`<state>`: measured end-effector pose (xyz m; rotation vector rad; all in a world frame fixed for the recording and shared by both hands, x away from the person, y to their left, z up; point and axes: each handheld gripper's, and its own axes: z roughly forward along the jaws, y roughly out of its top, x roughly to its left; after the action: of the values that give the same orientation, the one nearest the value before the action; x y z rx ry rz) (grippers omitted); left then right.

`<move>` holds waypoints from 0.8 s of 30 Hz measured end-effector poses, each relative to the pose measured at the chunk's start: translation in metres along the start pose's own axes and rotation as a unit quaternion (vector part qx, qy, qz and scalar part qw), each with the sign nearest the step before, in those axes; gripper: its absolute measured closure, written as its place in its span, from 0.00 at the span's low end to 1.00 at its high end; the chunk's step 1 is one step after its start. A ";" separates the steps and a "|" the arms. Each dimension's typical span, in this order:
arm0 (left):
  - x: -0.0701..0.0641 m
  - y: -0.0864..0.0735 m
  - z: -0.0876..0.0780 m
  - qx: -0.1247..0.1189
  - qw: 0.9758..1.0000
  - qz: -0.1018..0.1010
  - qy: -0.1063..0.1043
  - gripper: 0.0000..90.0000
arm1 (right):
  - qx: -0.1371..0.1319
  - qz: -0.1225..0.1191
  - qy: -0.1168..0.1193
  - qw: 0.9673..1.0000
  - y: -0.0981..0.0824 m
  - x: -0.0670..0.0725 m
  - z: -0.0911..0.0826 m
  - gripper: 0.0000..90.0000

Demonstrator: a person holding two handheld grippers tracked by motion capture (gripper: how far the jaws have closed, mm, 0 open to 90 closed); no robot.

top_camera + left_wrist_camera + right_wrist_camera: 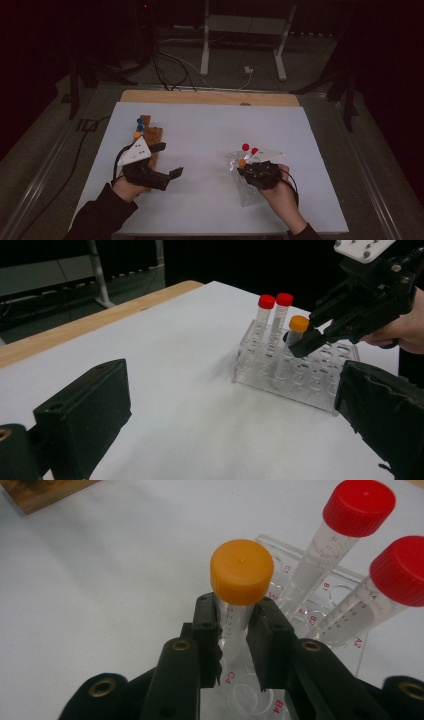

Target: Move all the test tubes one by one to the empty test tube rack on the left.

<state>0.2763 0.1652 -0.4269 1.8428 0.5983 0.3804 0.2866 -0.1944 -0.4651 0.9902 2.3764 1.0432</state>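
Your right hand-held gripper (pixel 243 169) sits at the lower right of the high view, your hand behind it and the jaws pointing toward the upper left of the frame. Its jaws are clamped on the orange-capped tube (pixel 239 597) just below the cap. That tube stands in the clear tube rack (pixel 300 385), which rests on the white desk (pixel 210 135) right of centre.

Your left hand-held gripper (pixel 172 165) lies at the lower left of the high view, held low over the desk with its jaws pointing toward the right of the frame. Its jaws stand wide apart with nothing between them.

The right gripper view gives the grip in close detail: toothed pads on either side of the tube, and red position labels on the rack. The left gripper view gives the rack from the side, with two red-capped tubes (pixel 272 315) upright just behind the orange-capped one. The high view alone takes in a wooden rack (pixel 150 132) with blue-capped tubes (pixel 140 124), at the frame's left beyond the left hand-held gripper.
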 end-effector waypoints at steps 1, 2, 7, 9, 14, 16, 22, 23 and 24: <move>0.000 0.000 0.000 0.001 1.000 0.001 0.001 0.03 | -0.001 -0.002 -0.001 1.000 0.000 0.000 -0.001 0.82; 0.000 0.000 0.000 0.001 1.000 0.000 0.000 0.03 | -0.004 -0.005 -0.003 1.000 0.001 0.001 -0.002 0.83; -0.001 0.000 0.001 0.004 1.000 0.001 -0.002 0.03 | -0.032 -0.009 -0.007 0.999 0.006 0.002 -0.017 0.83; -0.001 0.001 0.000 0.003 1.000 0.002 -0.006 0.03 | -0.042 -0.016 -0.013 0.999 0.008 0.004 -0.022 0.83; -0.003 0.001 0.001 0.005 1.000 0.005 -0.009 0.03 | -0.069 -0.023 -0.019 0.997 0.013 0.009 -0.037 0.83; -0.004 0.002 0.001 0.006 1.000 0.006 -0.010 0.03 | -0.086 -0.024 -0.022 0.996 0.015 0.011 -0.045 0.83; -0.009 0.004 0.002 0.005 1.000 0.012 -0.021 0.03 | -0.132 -0.043 -0.007 0.990 0.020 0.028 -0.059 0.83; -0.010 0.004 0.002 0.005 1.000 0.012 -0.026 0.03 | -0.131 -0.046 0.003 0.990 0.021 0.032 -0.058 0.83; -0.011 0.005 0.003 0.004 0.999 0.014 -0.028 0.03 | -0.130 -0.050 0.013 0.990 0.021 0.035 -0.057 0.83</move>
<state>0.2696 0.1554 -0.4228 1.8655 0.5369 0.3431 0.2399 -0.1867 -0.4129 0.7620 2.2121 1.2919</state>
